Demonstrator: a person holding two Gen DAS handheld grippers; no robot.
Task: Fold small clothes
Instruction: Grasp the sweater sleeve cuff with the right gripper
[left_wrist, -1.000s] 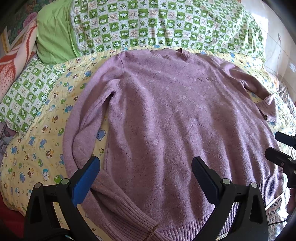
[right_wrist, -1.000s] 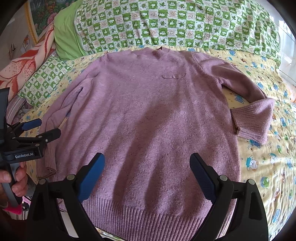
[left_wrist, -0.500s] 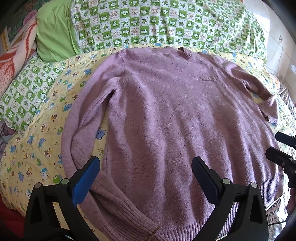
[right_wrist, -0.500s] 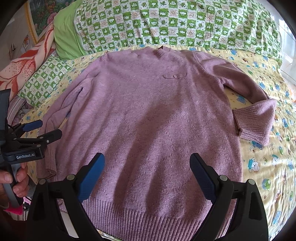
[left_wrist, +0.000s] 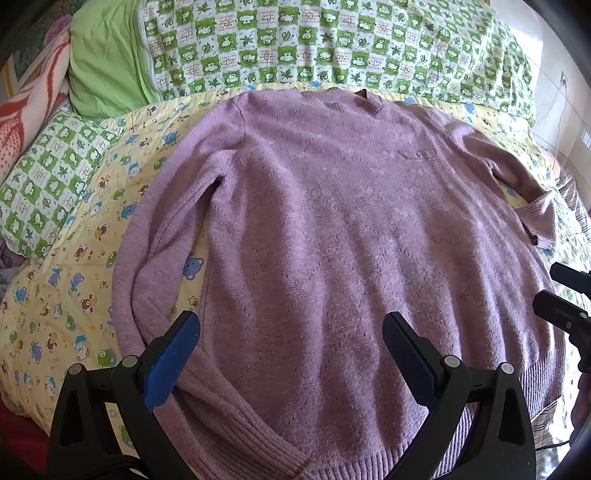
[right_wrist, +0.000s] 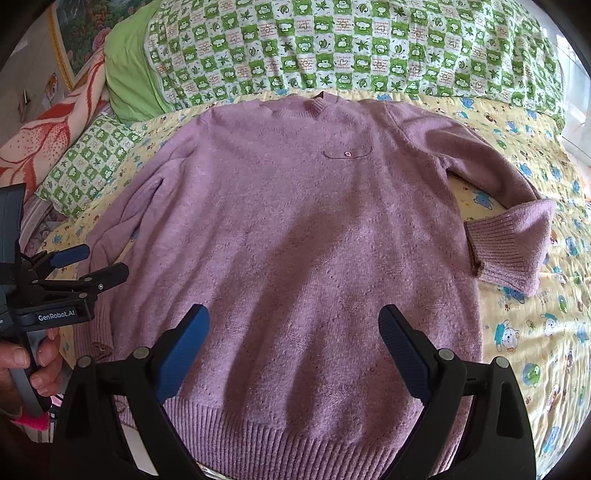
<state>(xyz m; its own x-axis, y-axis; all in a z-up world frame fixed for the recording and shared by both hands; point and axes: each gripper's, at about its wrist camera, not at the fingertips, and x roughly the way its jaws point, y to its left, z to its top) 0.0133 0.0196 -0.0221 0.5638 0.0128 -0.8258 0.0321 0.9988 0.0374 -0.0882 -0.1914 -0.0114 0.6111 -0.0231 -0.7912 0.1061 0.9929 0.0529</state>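
Through the left wrist camera, the lilac sweater (left_wrist: 354, 236) lies flat, front up, on the cartoon-print bedsheet (left_wrist: 70, 295), collar toward the green checked pillows (left_wrist: 332, 48) and ribbed hem nearest the person, so its long axis runs straight away from the tools. The left gripper (left_wrist: 291, 354) hangs over the lower left of the garment, jaws spread wide and holding nothing; the left sleeve (left_wrist: 159, 236) curves down beside the body and its cuff ends almost beneath that gripper's left finger. The right tool's tips show at the far right edge, over the hem corner. Through the right wrist camera, the right gripper (right_wrist: 293, 343) is likewise released and empty, poised over the hem (right_wrist: 295, 428) (the ribbing sits just under its fingers). The right sleeve (right_wrist: 491, 206) bends outward, its cuff doubled back and lying well to the right of the tongs. The left tool shows at the frame's left in a hand (right_wrist: 26, 365), above the left cuff. I would judge each sleeve belongs to the gripper on its own side, with the left cuff much the nearer reach.
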